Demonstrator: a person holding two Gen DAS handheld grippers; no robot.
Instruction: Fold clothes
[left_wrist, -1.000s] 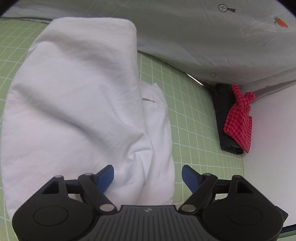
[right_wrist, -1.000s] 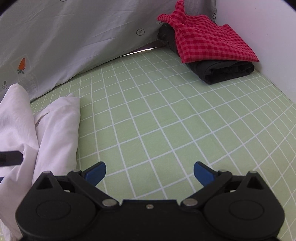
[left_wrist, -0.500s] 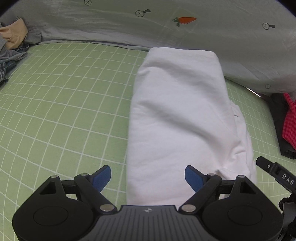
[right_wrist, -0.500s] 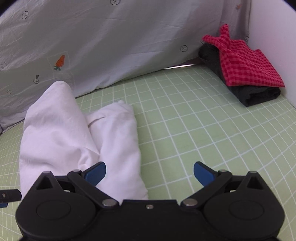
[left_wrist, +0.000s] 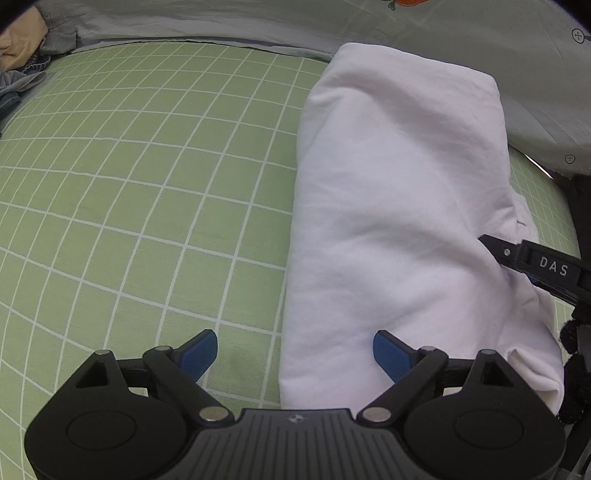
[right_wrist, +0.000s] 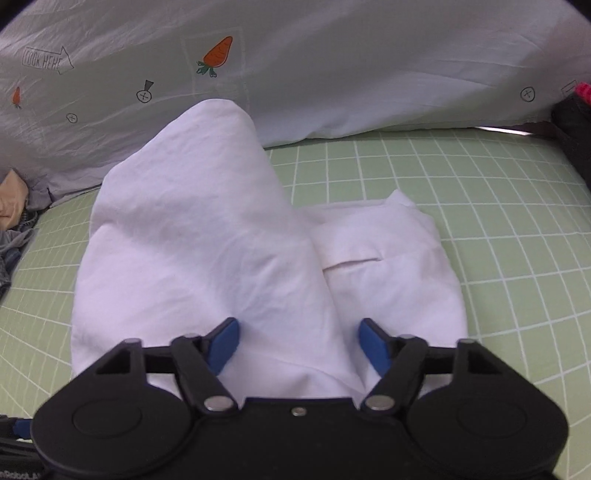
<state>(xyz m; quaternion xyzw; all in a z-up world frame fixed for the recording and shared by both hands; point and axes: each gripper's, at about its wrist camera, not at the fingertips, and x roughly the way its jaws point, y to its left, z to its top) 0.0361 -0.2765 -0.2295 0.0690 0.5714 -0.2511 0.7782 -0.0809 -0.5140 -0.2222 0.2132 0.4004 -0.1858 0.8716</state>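
At the far left edge a small heap of crumpled beige and grey clothes (left_wrist: 22, 62) lies apart from the work. The surface is a bed covered in a green sheet with a white grid (left_wrist: 147, 192). Over it the left gripper (left_wrist: 295, 352) has its fingers spread wide and opening, straddling the near left edge of the white, partly folded cotton garment (left_wrist: 399, 206): one blue fingertip stands over bare sheet, the other over the cloth, neither pressing. The garment lies as a long roll-like bundle whose long axis runs away from both cameras toward the pale grey carrot-print bedding (right_wrist: 332, 74) behind. To the right, the right gripper (right_wrist: 297, 345) sits over the bundle's near end, where the thick fold meets a lower flap; its fingers are closing with white cloth bunched between them, though not yet pinching it. The right hand looks nearer to a hold, so the next fold probably carries this near end along the long axis.
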